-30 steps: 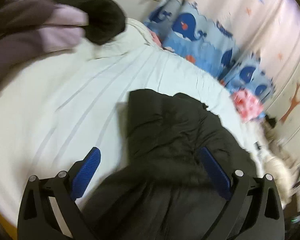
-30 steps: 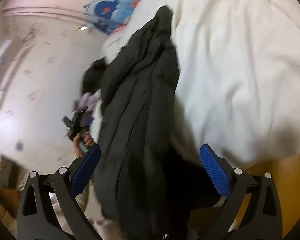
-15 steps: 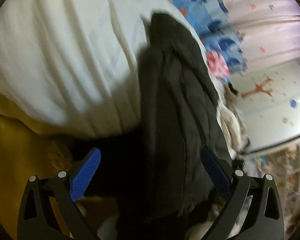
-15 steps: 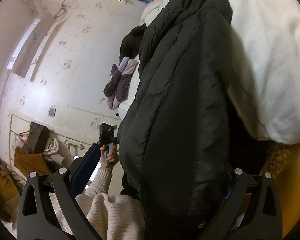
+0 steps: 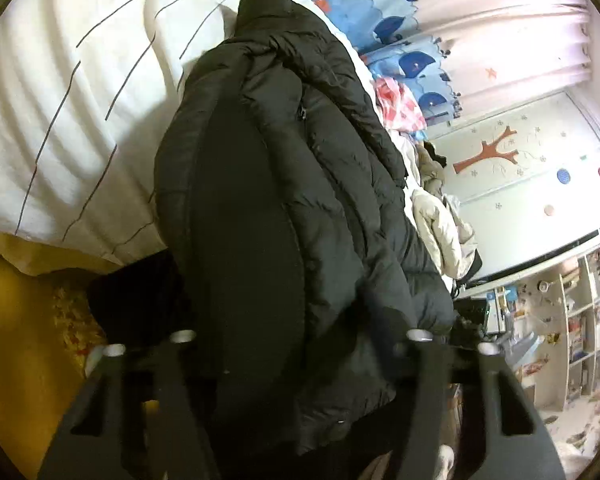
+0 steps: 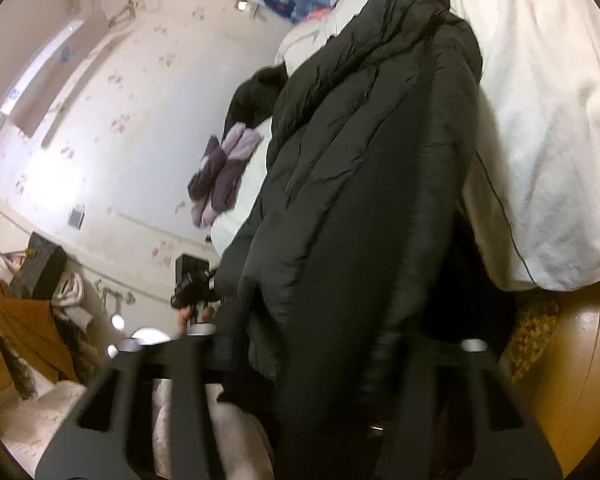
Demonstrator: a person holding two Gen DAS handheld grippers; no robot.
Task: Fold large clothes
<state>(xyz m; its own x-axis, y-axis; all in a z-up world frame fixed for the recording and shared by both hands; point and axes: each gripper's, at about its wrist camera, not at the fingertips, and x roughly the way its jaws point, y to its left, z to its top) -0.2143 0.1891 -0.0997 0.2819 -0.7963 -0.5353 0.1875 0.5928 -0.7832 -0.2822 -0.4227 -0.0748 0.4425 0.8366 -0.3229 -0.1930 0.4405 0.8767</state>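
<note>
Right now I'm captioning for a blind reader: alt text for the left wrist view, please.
A black puffer coat hangs off a white striped duvet, its lower end between the closing left claw. Whale-print bedding and pink curtains lie behind.

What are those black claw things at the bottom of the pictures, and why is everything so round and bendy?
Those are two hand-held grabbers, each with two jaws, and a person holds one in each hand. A little camera sits on each grabber and looks out along its jaws. Its lens bends the picture, so the room looks round.

One picture comes from the left gripper, the other from the right gripper. In the right one you can see the person's hand holding the left grabber.

Both look at a big black puffy coat lying on a white striped bedsheet and hanging over the bed's edge. Both grabbers' jaws are closing, with the coat's hanging end between them. Their pads are hidden in the fabric, so a firm grip cannot be seen. A purple garment lies farther off.
</note>
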